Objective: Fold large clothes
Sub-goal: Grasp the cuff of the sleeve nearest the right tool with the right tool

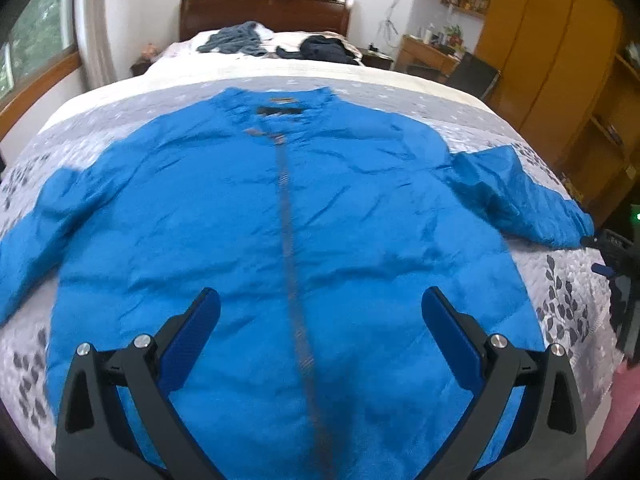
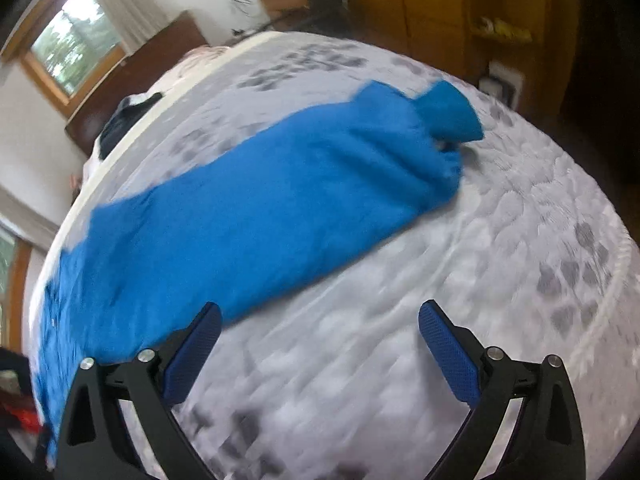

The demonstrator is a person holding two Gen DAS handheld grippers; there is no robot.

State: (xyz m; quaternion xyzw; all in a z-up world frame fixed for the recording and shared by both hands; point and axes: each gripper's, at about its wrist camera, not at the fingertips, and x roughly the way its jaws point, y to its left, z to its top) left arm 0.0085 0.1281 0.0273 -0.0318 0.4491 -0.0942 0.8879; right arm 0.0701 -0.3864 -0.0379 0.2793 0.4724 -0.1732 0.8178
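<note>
1. My blue jacket (image 1: 280,208) lies flat on the bed (image 1: 560,292), zip up, arms spread out.
2. My left gripper (image 1: 320,320) and right gripper (image 2: 320,336) are both wide open, holding nothing.
3. It looks puffy, soft and a bit slippery.
4. I think the sleeve (image 2: 280,184) cuff is a good spot to pinch.

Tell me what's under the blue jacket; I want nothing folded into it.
The blue jacket lies flat on a grey leaf-patterned quilt, which shows all around it. Whatever sits directly beneath the jacket's body is covered, so it cannot be seen.
</note>
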